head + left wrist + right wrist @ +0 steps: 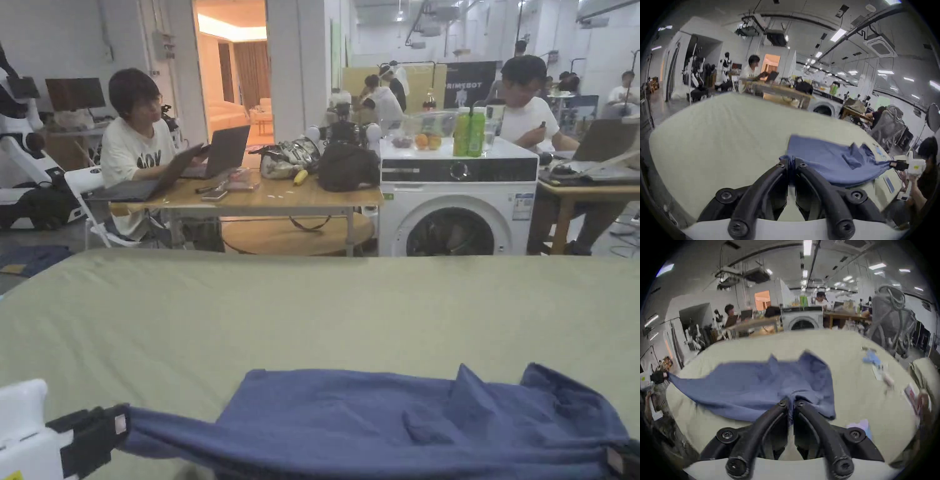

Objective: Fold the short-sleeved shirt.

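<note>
Both of my grippers have their jaws pinched tight on the blue shirt (431, 425): the left gripper (791, 161) clamps one bunched end, the right gripper (791, 400) the other. Between them I see the cloth stretched in a sagging band over the pale green table cover (312, 312), its far side lying on the cover; which corners I hold looks unclear through the blur.

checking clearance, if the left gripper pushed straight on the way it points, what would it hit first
The left gripper is already shut on the blue shirt, so it would push that bunched cloth first. Beyond it lies the bare green bed cover, probably free to the far edge.
</note>
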